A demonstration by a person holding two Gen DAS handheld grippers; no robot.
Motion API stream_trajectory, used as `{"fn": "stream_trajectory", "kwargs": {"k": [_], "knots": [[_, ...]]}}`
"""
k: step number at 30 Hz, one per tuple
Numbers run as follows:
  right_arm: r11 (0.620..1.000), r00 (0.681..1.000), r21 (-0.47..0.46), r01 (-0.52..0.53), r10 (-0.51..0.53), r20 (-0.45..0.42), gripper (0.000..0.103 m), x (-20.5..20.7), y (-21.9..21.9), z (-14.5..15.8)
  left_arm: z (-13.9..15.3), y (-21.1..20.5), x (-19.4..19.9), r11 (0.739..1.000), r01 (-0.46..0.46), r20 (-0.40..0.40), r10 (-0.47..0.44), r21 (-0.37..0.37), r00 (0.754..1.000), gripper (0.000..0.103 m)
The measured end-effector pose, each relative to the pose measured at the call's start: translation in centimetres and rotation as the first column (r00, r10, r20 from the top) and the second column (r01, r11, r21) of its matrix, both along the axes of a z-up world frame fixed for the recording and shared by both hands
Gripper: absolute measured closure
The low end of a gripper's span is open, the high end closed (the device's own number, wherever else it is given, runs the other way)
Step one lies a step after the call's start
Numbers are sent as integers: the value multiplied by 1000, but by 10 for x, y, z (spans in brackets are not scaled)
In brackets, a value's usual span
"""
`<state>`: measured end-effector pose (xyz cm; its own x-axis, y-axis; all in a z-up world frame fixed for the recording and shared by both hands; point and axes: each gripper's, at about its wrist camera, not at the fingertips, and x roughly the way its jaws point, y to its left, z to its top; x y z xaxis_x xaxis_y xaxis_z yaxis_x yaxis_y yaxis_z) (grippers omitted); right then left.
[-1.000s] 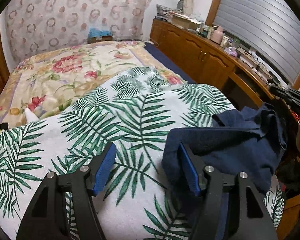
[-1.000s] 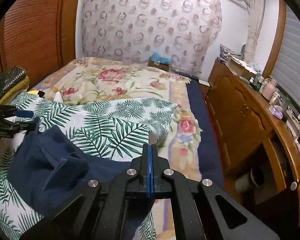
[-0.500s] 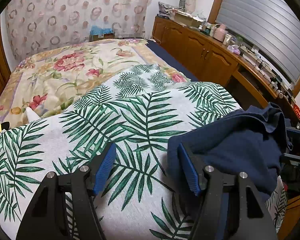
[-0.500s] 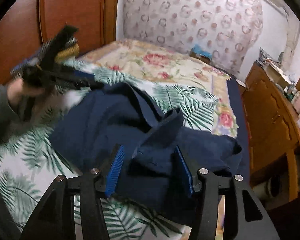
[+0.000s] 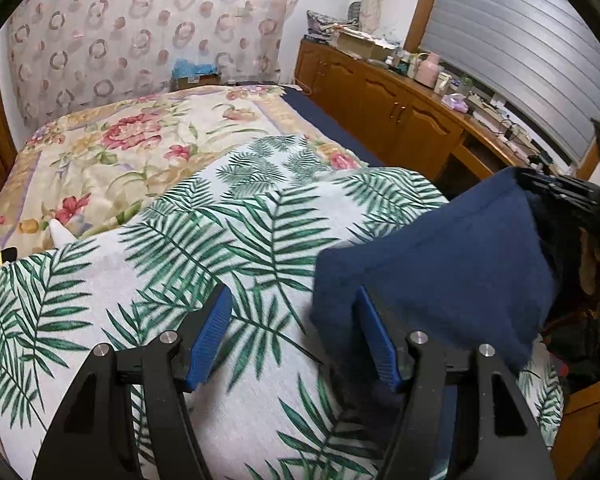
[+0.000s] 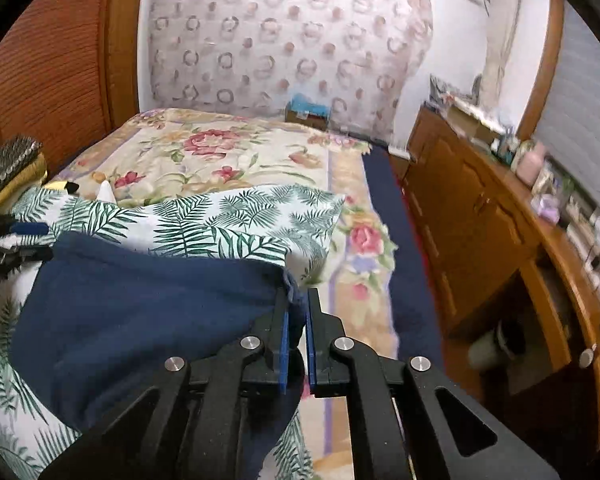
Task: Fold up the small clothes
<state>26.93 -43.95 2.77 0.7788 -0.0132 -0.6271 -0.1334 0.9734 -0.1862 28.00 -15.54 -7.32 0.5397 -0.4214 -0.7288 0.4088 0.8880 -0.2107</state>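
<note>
Item: navy garment point(image 6: 140, 312), soft, light, limp fleece-like knit; laid on palm-print cover point(image 5: 220, 240) of bed, near right. Right tool point(image 6: 296, 344) just narrowed, corner pinched. Left tool point(image 5: 292, 336) held wide, nothing clamped. Hold advised at hems and corners.

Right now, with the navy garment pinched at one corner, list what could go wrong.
1. The right gripper, whose jaws have just been closing, pinches only a small bunched edge of the navy garment; a pull may slip it free.
2. The left gripper stands open, one finger against the cloth, so that side is unheld and could sag or crease.
3. The garment sits near the bed edge and could slide off.
</note>
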Motion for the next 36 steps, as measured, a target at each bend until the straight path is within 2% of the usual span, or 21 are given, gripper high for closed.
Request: {"fn": "stream_trajectory", "kwargs": {"k": [1,2,3,4,10,12,14,19,21,22,24,26,27,32,36], "knots": [[1000,1000,1,12,-12,9,70,-3,0,0,0,-1,-2,1000,7,-3,-7,-3,1000,38],[1000,1000,23,14,-15,11,50,-6,2,-2,-2,-2,-3,1000,14,-7,-15,-4,1000,38],[998,1000,62,10,-11,13,37,-12,0,-2,-4,-3,-3,1000,20,-15,-20,-3,1000,38],[996,1000,88,9,-10,8,34,-17,2,-5,-7,-4,-2,1000,26,-26,-26,-1,999,38],[979,995,204,-8,28,-96,30,-30,-12,-25,-20,-9,8,999,37,-83,-38,-17,996,37],[976,993,216,-5,31,-117,30,-24,-19,-33,-24,-11,9,998,49,-104,-52,-31,993,37],[967,990,256,9,27,-136,30,-18,-28,-35,-24,-14,8,998,59,-95,-60,-23,994,37],[932,976,362,-23,100,-195,30,0,-38,-48,-24,-24,7,995,95,-91,-98,-36,991,37],[926,975,375,-31,111,-193,33,4,-42,-46,-24,-27,7,993,108,-93,-112,-52,989,39],[923,974,383,-46,127,-189,37,4,-44,-45,-24,-29,7,991,119,-97,-125,-64,987,52],[918,972,391,-70,150,-178,56,-1,-45,-44,-25,-29,8,987,131,-115,-142,-98,983,59],[921,970,376,-103,176,-166,71,-4,-44,-44,-25,-30,10,984,137,-128,-151,-111,980,72],[928,972,356,-111,177,-158,76,-8,-41,-44,-24,-30,9,980,148,-138,-167,-136,976,78],[945,979,284,-162,190,-75,82,-27,-30,-23,0,-20,-6,966,164,-74,-181,-198,981,83],[947,973,226,-228,232,9,82,-34,-14,10,39,0,-28,964,161,36,-157,-211,987,84]]}}
